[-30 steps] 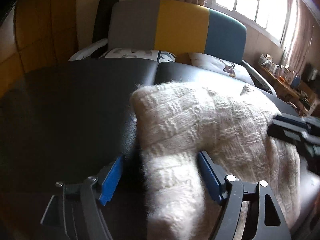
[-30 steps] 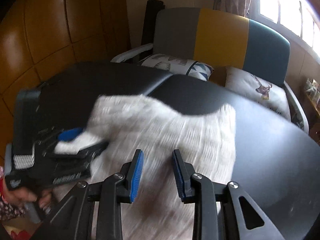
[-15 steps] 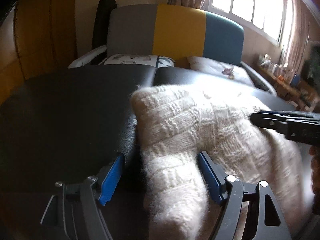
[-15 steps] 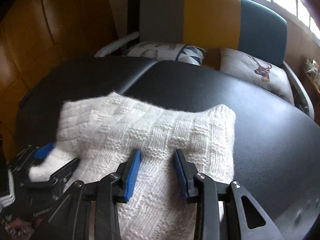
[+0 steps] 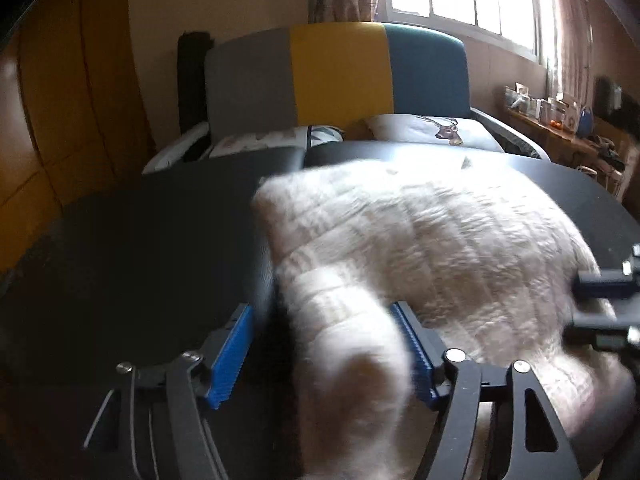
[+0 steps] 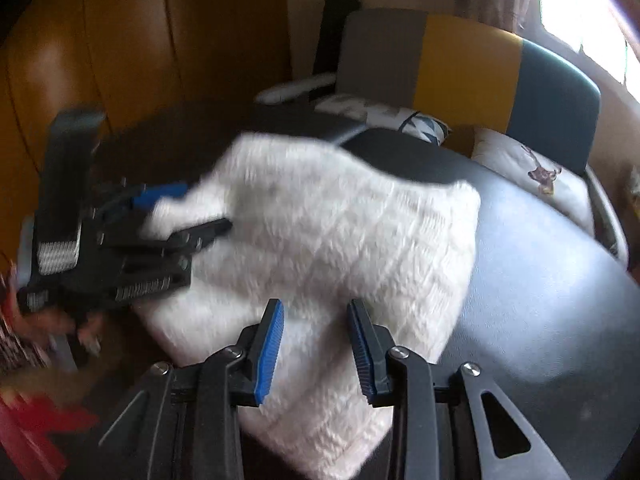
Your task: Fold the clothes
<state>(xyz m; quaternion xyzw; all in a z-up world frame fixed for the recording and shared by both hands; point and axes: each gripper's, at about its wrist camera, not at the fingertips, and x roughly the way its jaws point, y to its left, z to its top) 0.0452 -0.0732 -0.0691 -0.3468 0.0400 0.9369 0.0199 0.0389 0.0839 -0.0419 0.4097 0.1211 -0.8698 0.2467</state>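
A white knitted sweater lies folded on the black table. My left gripper is open wide, with a thick rolled part of the sweater running between its fingers; that roll touches the right finger and a dark gap shows beside the left one. In the right wrist view the left gripper sits at the sweater's left end. My right gripper is open with a narrower gap, low over the sweater's near edge, cloth showing between its blue pads. It appears at the right edge of the left wrist view.
A grey, yellow and teal sofa with printed cushions stands behind the table. Wooden panels line the left wall. A cluttered shelf sits under the window. A person's hand holds the left gripper.
The right gripper has pulled back toward the sweater's near edge and swung left. The left gripper has tilted a little. The sweater's left end looks slightly shifted and blurred.
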